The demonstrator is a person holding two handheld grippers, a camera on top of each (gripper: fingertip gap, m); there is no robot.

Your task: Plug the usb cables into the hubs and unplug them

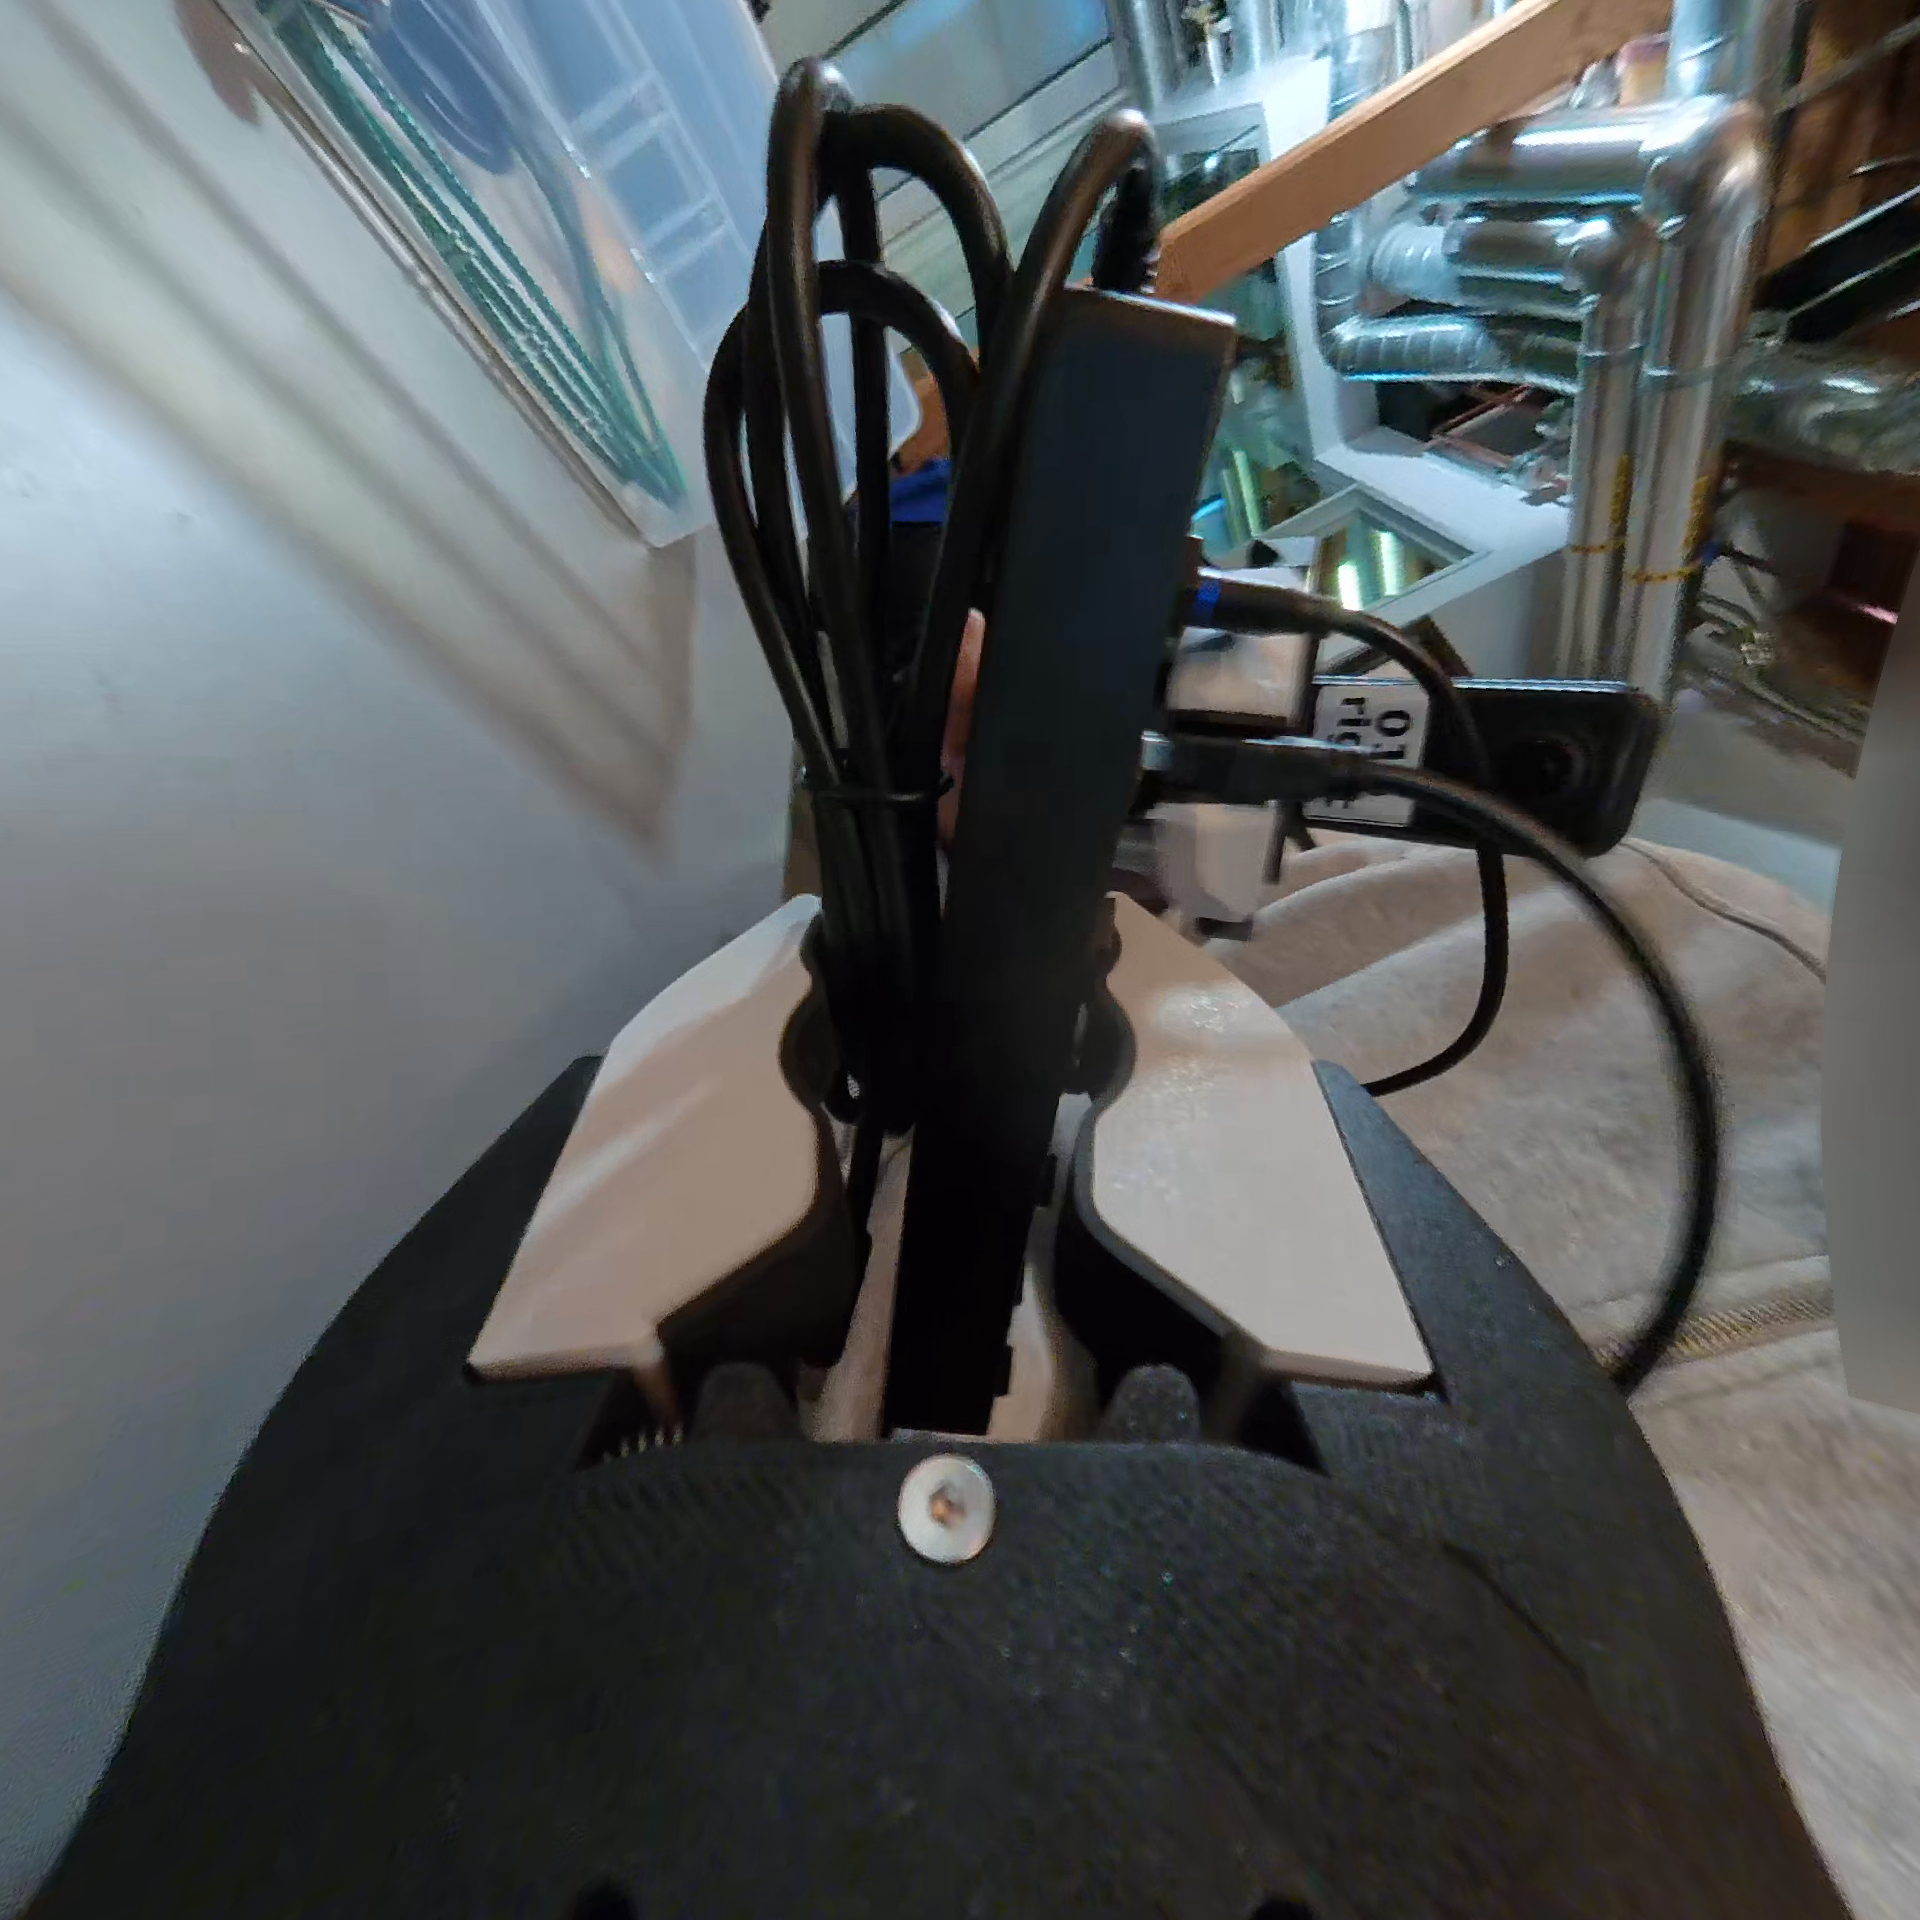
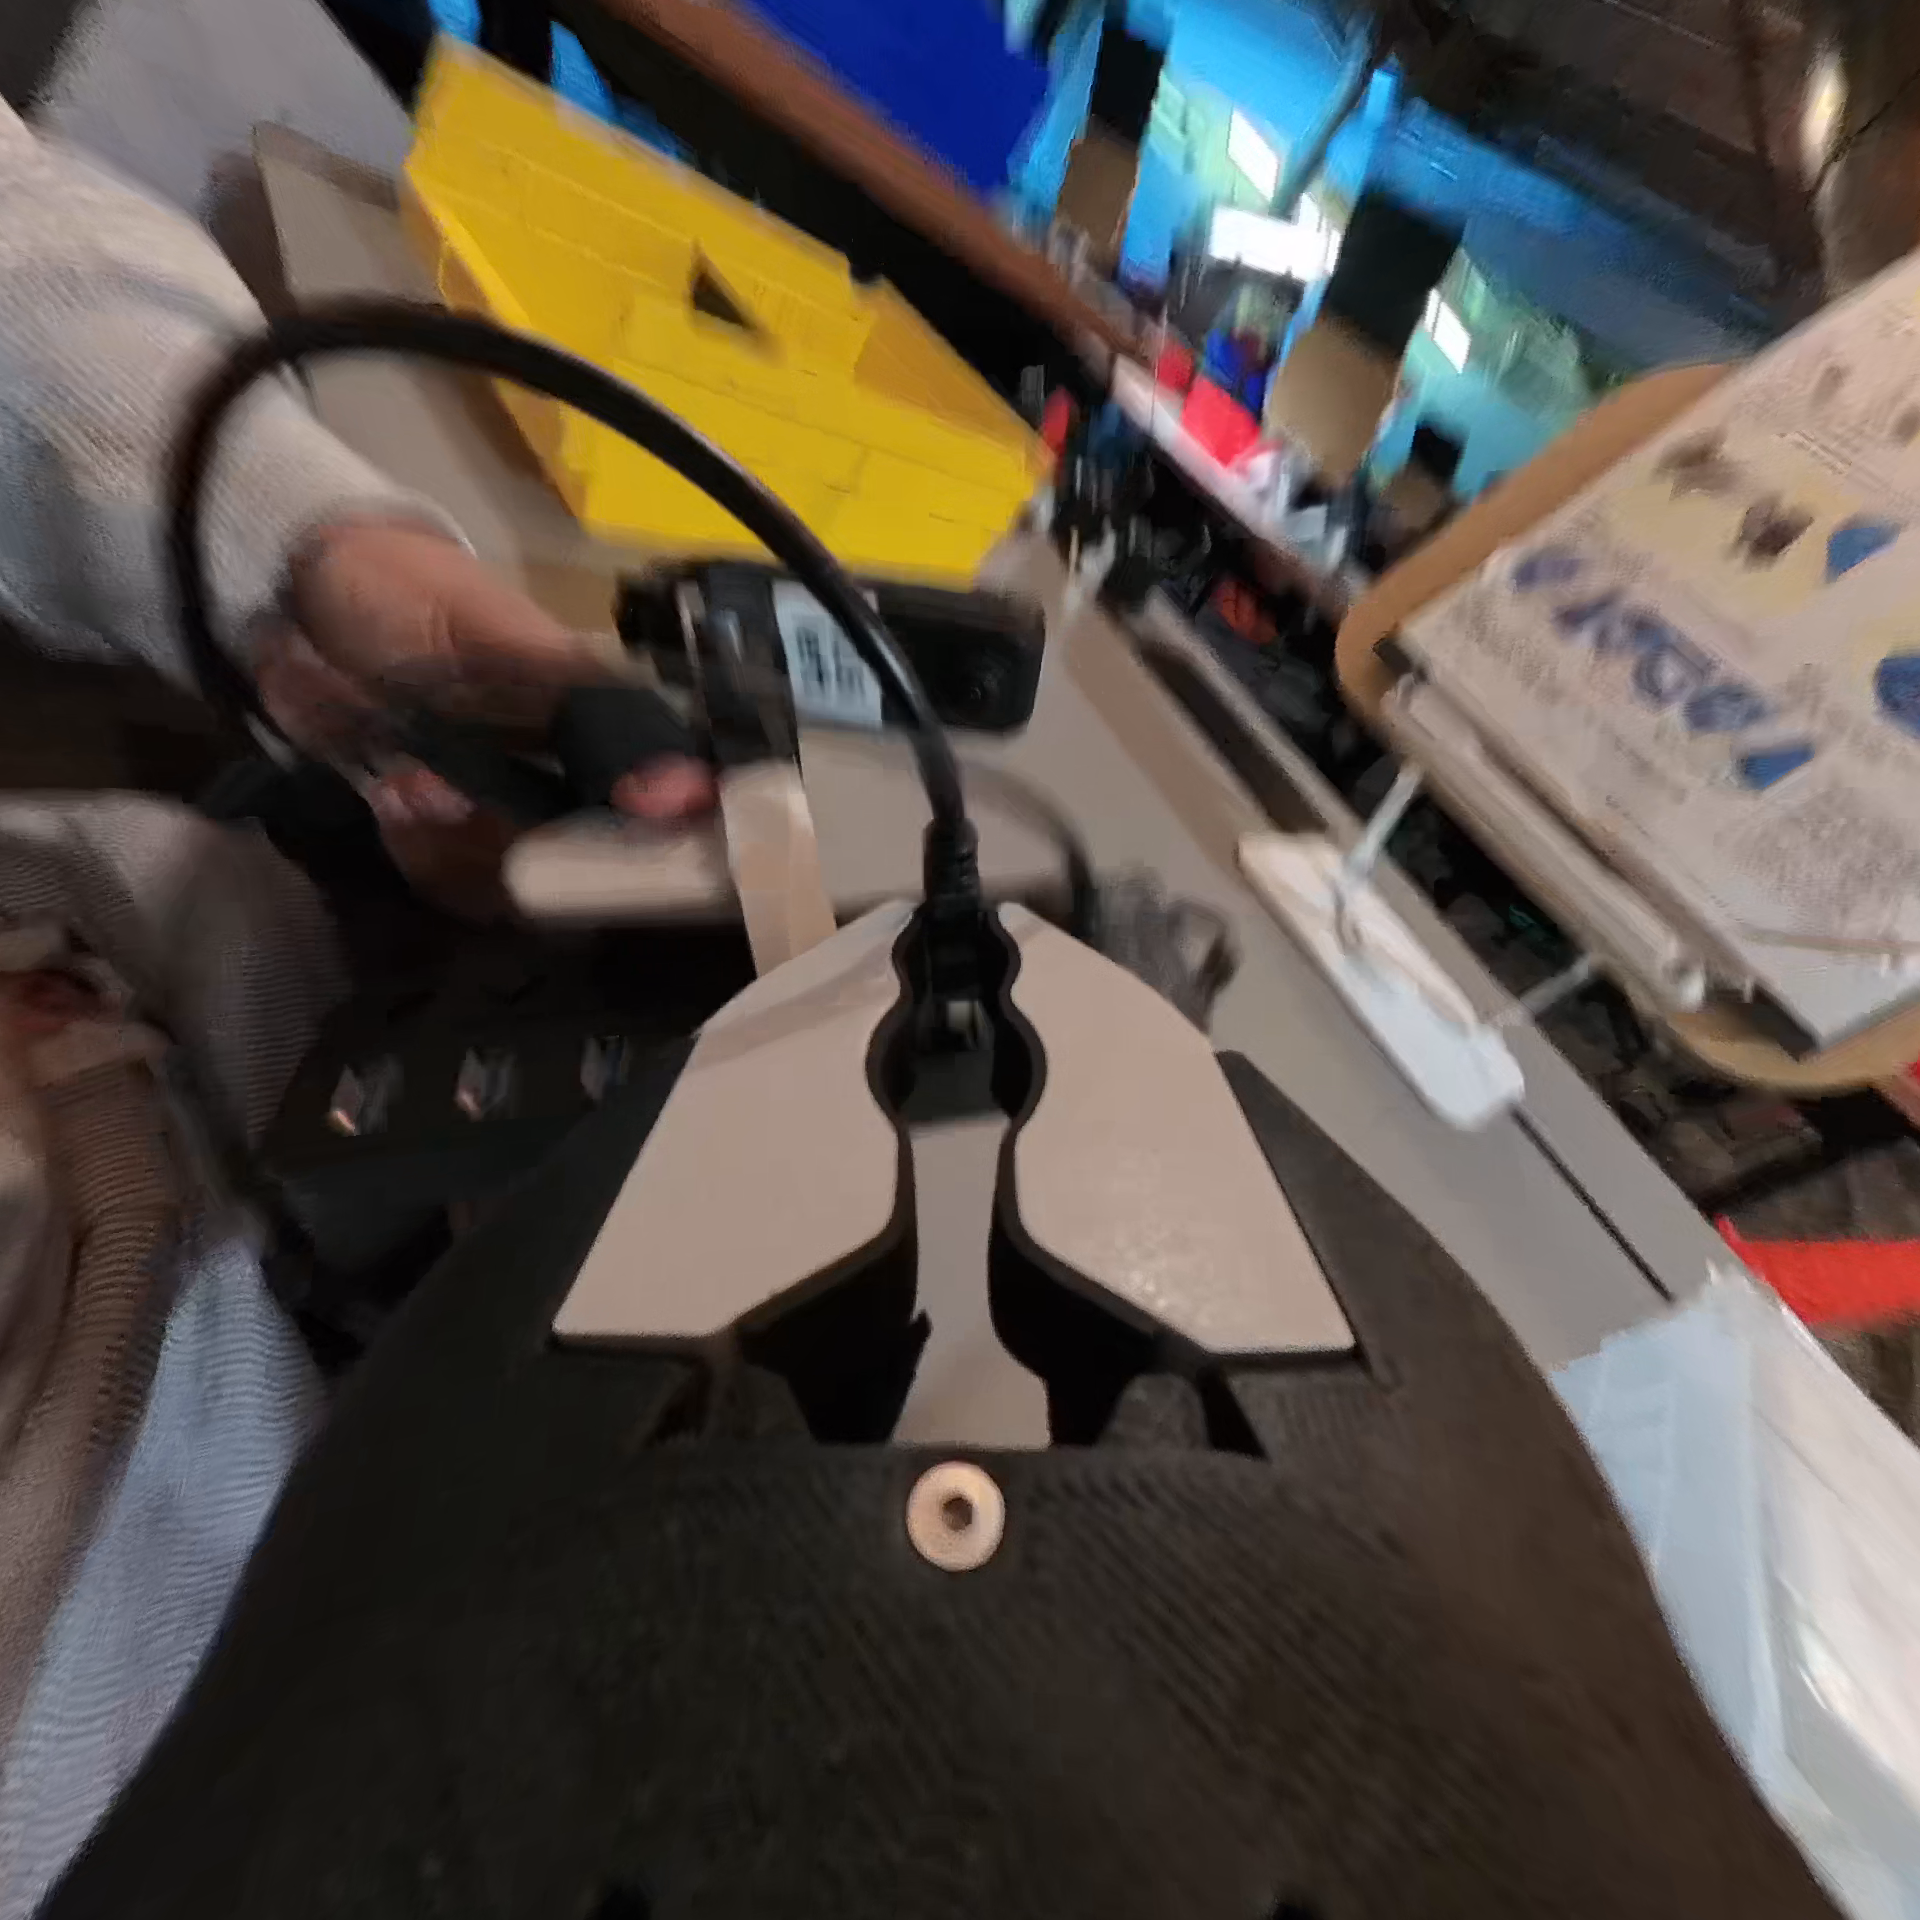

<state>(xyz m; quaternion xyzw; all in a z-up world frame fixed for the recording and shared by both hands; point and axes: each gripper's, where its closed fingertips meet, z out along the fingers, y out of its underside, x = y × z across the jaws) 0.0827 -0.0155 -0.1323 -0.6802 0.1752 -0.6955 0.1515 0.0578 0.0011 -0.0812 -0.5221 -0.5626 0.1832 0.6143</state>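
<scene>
My left gripper (image 1: 961,1049) clamps a long, flat, matte black USB hub (image 1: 1081,665) and a tied bundle of glossy black cable (image 1: 831,582); the hub's long axis runs straight out from my jaws. My right gripper (image 2: 951,997) pinches a moulded black USB plug (image 2: 951,935), whose rubbery cable (image 2: 623,405) arches away toward the left.

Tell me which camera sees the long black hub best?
The left wrist view: the hub stands sharp and upright, clamped in the left hand-held gripper. In the right wrist view it is only a blurred dark strip with shiny ports beside the right hand-held gripper.
</scene>
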